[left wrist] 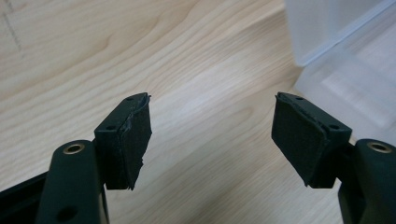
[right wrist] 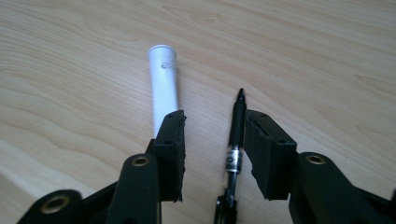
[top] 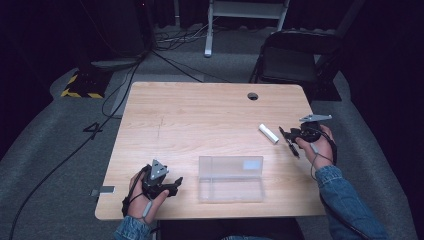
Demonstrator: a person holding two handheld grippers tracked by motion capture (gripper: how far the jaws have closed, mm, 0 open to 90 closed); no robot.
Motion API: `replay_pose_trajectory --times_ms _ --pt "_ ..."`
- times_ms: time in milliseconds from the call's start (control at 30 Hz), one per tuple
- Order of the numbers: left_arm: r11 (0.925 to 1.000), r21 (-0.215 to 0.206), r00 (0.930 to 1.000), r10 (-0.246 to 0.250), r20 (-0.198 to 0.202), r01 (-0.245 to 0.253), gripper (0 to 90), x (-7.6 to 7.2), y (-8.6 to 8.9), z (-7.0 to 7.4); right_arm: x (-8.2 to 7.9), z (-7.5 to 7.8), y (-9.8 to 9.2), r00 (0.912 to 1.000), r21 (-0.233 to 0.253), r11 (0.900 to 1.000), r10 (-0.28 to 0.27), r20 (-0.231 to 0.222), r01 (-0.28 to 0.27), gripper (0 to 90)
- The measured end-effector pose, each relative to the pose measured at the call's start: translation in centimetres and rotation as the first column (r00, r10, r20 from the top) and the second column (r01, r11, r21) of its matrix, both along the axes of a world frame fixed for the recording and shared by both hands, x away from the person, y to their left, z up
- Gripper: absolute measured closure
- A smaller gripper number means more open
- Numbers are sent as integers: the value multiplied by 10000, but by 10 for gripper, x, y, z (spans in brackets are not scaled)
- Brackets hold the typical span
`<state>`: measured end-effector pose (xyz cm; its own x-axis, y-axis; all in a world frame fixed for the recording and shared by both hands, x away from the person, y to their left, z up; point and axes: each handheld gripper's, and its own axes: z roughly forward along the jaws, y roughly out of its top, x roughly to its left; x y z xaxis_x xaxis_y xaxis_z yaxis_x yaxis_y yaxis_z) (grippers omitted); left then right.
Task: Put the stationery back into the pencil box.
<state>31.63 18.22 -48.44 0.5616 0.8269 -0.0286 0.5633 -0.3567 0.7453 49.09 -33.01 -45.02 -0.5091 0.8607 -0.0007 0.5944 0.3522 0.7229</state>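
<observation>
My right gripper (right wrist: 212,140) straddles the black pen (right wrist: 236,140), jaws apart, not clamped yet; white tube (right wrist: 164,88) just beside it. Left gripper (left wrist: 212,135) gapes empty beside the open clear case (top: 230,178). Nothing's packed yet, I reckon.

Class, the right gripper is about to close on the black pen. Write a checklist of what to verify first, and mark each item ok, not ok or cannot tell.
1. Right gripper jaws open: ok.
2. Black pen between the jaws: ok, close against the right-hand pad, with a gap on the other side.
3. White tube outside the jaws: ok, it lies beside the left-hand jaw.
4. Clear box open to receive things: ok, lid folded back.
5. Left gripper open and free: ok, nothing between its jaws.
6. Pen lying flat on the table: cannot tell.
</observation>
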Motion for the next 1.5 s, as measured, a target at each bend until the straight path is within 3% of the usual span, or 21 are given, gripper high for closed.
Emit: replay_pose_trajectory --times_ms 200,500,700,867,1067,1500 --pt "9986 320 9989 428 -169 -423 274 3 12 -8 15 -6 1 9987 -240 9991 -353 -378 344 592" --pt "9968 765 9991 255 -345 -228 262 8 19 -17 31 -17 6 9950 -690 9959 -642 -771 589 637" --pt "9985 448 9987 319 -408 -301 238 10 21 -20 36 -23 9 9914 -902 9931 -835 -1006 745 659" --pt "9985 490 9986 275 -455 -253 232 11 21 -19 38 -28 8 9864 -971 9911 -1032 -1280 911 691" --pt "9987 417 9983 310 -485 -290 224 11 20 -20 38 -30 7 9823 -827 9919 -1080 -1530 962 795" --pt "9987 485 9986 165 -509 -140 206 13 17 -20 35 -20 8 9823 -883 9901 -1209 -1428 1090 810"
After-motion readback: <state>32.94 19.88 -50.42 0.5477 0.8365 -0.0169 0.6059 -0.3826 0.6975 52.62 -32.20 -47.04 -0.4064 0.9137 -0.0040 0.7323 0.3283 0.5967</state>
